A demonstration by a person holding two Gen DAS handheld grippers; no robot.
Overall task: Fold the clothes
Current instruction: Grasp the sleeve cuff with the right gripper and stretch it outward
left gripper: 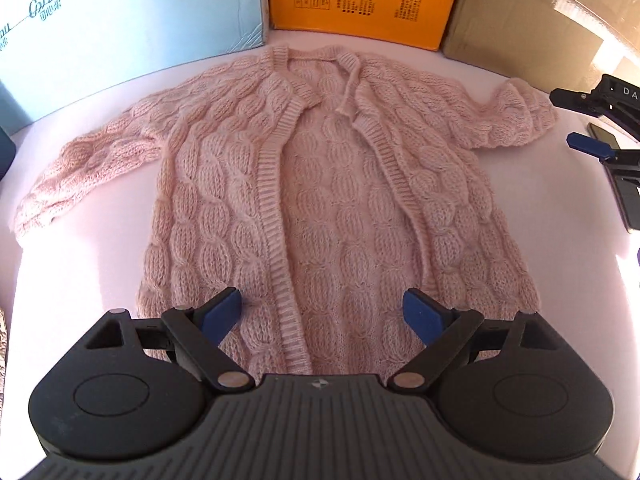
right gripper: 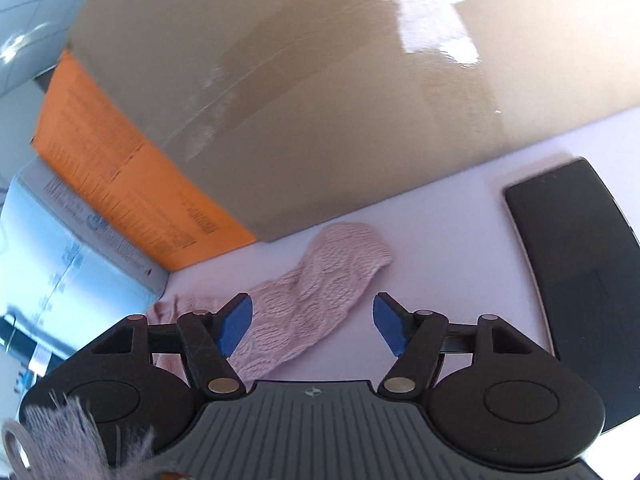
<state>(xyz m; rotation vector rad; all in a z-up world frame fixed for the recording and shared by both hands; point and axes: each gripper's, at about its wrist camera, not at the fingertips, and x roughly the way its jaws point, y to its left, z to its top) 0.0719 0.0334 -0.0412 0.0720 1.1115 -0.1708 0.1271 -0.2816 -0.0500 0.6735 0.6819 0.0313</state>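
Pink cardigan (left gripper: 320, 200) — flat, unfolded

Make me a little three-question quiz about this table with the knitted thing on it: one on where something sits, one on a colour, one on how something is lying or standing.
1. Which box stands between the light blue box and the brown cardboard box?
A. an orange box
B. a green box
C. a white box

2. What colour is the cable-knit cardigan?
A. grey
B. pale pink
C. navy

3. How does the cardigan lie?
A. folded in a square
B. rolled up
C. spread flat, front open

Answers:
1 A: the orange box sits behind the collar, flanked by the other two.
2 B: the knit is pale pink all over.
3 C: both sleeves are stretched out and the ribbed front edges are parted.
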